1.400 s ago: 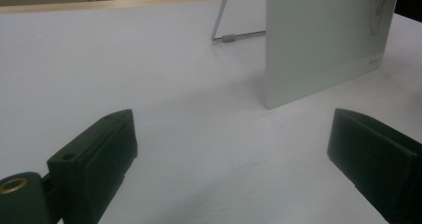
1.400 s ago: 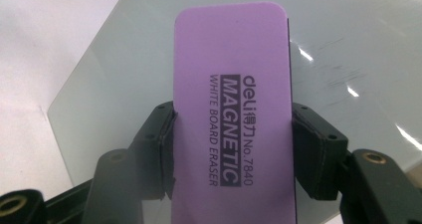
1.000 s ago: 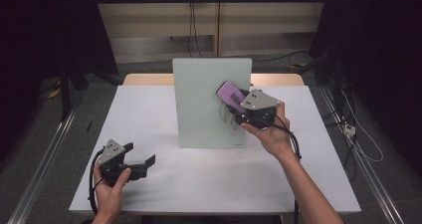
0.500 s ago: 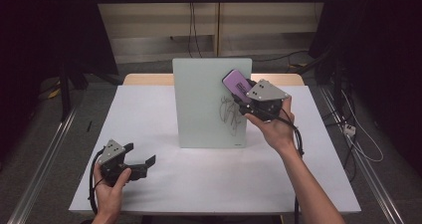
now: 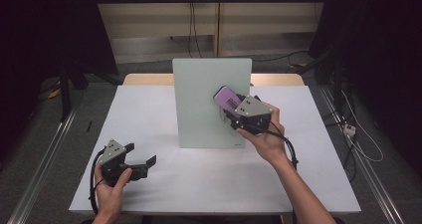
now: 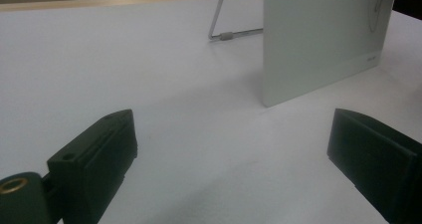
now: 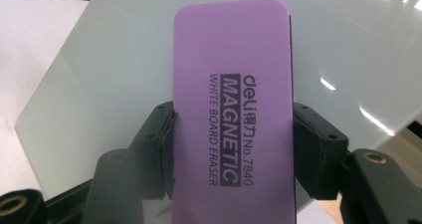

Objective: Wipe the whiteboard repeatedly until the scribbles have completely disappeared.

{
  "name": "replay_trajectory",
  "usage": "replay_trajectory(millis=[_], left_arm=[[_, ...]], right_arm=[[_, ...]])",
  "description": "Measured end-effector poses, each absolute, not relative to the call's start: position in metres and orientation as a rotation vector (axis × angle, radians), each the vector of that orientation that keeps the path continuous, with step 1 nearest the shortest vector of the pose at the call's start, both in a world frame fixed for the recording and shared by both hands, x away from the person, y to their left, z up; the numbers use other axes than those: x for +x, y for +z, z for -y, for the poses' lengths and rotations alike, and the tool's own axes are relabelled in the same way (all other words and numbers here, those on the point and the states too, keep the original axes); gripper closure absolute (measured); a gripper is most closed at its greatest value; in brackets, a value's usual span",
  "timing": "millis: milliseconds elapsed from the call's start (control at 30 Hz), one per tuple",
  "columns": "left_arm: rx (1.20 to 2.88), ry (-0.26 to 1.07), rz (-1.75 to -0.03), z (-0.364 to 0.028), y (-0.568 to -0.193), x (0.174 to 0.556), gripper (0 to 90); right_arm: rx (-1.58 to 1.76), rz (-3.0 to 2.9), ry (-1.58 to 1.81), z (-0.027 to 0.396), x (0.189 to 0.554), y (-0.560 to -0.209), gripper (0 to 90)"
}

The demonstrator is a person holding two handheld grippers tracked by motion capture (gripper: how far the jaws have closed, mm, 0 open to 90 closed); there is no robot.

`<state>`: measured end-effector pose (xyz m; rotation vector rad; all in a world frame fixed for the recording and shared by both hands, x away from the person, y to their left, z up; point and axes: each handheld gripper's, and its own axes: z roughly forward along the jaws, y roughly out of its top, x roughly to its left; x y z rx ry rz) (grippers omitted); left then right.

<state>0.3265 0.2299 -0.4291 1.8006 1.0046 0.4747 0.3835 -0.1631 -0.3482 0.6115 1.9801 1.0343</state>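
A pale glass whiteboard (image 5: 206, 102) stands upright at the middle of the white table (image 5: 149, 109). Against its right part my right gripper (image 5: 234, 107) is shut on a purple magnetic whiteboard eraser (image 5: 227, 100), which lies flat on the board over dark pen marks (image 5: 222, 115). In the right gripper view the eraser (image 7: 234, 114) sits between both pads, in front of the board (image 7: 99, 74). My left gripper (image 5: 144, 163) rests on the table at the front left, open, with nothing between its fingers (image 6: 99, 154). The board's lower corner (image 6: 318, 50) shows beyond them.
A metal stand wire (image 6: 229, 34) props the board from behind. A wooden table edge (image 5: 144, 78) runs behind the white top. Cables (image 5: 356, 134) and a rail lie on the floor at the right; dark curtains flank the table.
My right gripper carried the eraser up and right across the board, then back down and slightly left to where it is now. The left gripper has stayed put.
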Motion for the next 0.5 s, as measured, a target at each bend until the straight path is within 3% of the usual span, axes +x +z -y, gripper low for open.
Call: replay_trajectory(millis=[500], left_arm=[[1.801, 0.475, -1.004, -0.2307, -0.4289, 0.3266, 5.4]], right_arm=[[0.576, -2.034, 1.017, 0.1585, 0.3817, -0.3541, 41.8]])
